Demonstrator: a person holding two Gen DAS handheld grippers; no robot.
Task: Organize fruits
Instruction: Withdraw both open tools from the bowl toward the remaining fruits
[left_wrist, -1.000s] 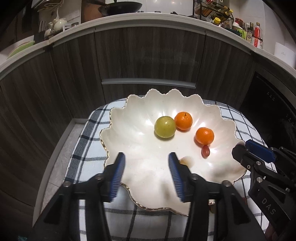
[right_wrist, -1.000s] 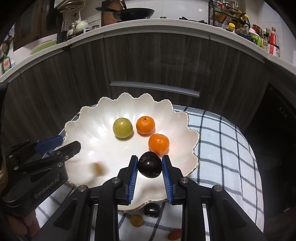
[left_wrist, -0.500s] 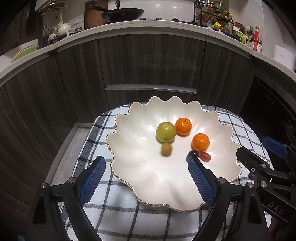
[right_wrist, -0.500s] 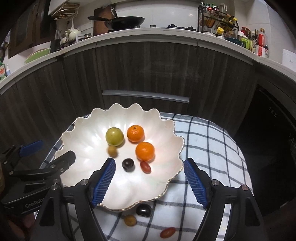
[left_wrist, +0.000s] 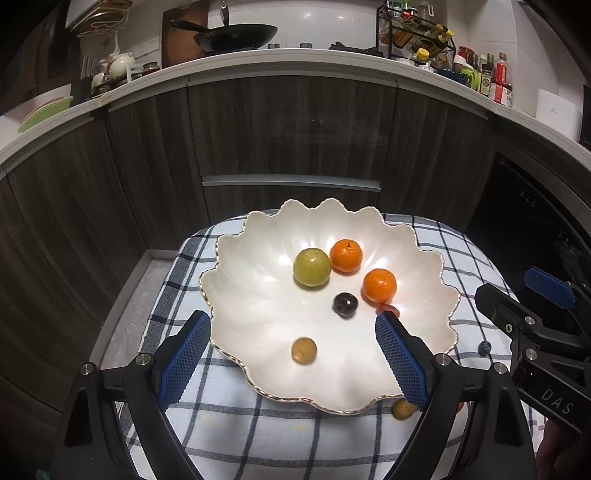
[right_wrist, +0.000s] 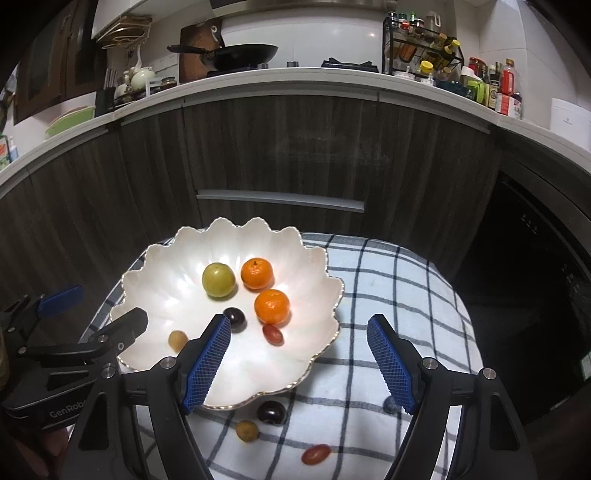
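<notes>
A white scalloped bowl (left_wrist: 258, 288) (right_wrist: 162, 280) sits on a checked cloth. In it lie a green fruit (left_wrist: 311, 267) (right_wrist: 218, 279), two oranges (left_wrist: 346, 255) (left_wrist: 379, 285), a dark plum (left_wrist: 345, 304) (right_wrist: 235, 319), a red grape tomato (right_wrist: 273, 334) and a small tan fruit (left_wrist: 303, 350) (right_wrist: 178, 339). On the cloth in front of the bowl lie a dark plum (right_wrist: 271, 412), a tan fruit (right_wrist: 246, 431), a red tomato (right_wrist: 316, 453) and a blueberry (left_wrist: 484, 347). My left gripper (left_wrist: 293, 358) is open and empty over the bowl's near rim. My right gripper (right_wrist: 297, 363) is open and empty over the bowl's right rim.
The checked cloth (right_wrist: 388, 295) covers a small table. Dark cabinets (left_wrist: 295, 129) with a white counter stand behind it. A dark appliance (right_wrist: 535, 277) is at the right. The floor gap (left_wrist: 136, 291) lies left of the table.
My right gripper let go of the dark plum into the bowl, opened wide and drew back. My left gripper opened wider and drew back too. The small tan fruit rolled toward the near rim.
</notes>
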